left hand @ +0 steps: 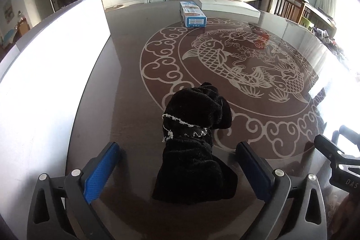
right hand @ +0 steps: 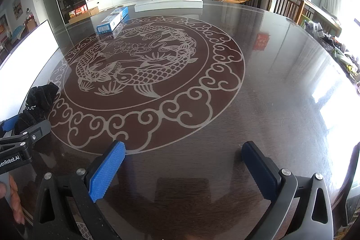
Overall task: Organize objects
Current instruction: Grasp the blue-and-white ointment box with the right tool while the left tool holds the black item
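On the dark glossy round table [left hand: 126,87] with its pale carp-and-cloud medallion: a crumpled black velvet cloth bundle with a thin silvery stitched trim [left hand: 195,145], lying partly on the medallion's cloud border, directly ahead of the left gripper [left hand: 177,163]. Blue-padded fingers [left hand: 101,170] spread wide apart, one on each side of the bundle's near end, neither pad touching the fabric. To the left, just beside the bundle's side of the table, a large flat white board [left hand: 49,73], brightly lit. Far across the table, a small blue-and-white rectangular carton [left hand: 193,14], with a broad flat white box [left hand: 227,6] just behind it.

In the right wrist view: the right gripper [right hand: 183,169] low over bare tabletop near the front edge, its blue ribbed fingers [right hand: 106,170] likewise held wide apart, nothing between them. At the left edge of that view, the same black bundle [right hand: 41,97], between the other gripper's fingers and well apart from the right one. Same carton [right hand: 112,20] on the far left of the medallion; white board [right hand: 29,48] along the left rim.
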A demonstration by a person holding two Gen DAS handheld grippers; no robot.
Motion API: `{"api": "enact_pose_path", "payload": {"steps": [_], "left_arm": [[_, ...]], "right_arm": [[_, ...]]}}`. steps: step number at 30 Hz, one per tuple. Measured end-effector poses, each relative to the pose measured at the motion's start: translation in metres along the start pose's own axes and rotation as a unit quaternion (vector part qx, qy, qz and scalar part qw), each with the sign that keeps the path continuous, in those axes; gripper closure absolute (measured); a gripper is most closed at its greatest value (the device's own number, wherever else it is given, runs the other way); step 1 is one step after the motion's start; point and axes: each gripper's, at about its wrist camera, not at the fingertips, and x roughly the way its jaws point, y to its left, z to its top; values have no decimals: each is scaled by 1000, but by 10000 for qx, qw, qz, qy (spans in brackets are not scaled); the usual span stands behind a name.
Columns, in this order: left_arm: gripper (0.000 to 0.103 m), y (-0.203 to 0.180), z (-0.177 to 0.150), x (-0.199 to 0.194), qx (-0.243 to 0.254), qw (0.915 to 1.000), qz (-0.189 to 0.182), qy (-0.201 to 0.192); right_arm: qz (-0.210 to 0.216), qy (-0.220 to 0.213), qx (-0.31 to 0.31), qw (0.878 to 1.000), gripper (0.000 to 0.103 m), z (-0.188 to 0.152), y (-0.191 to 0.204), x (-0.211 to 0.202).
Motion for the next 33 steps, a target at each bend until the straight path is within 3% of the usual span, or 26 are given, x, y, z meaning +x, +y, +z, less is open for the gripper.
{"api": "enact_pose_path", "payload": {"steps": [5,9,15,33], "left_arm": [[0,0,1,1,-54,9999,30,109],[0,3,-1,1,125,9999,-60,-39],[0,21,1,3,-231,9996,124,-90],[0,21,2,2,-197,9997,119,-84]], "right_arm": [[0,1,0,10000,0,0,0,0],[-1,2,0,10000,0,0,0,0],[-1,4,0,10000,0,0,0,0],[36,153,-3,9999,0,8,0,4]]}}
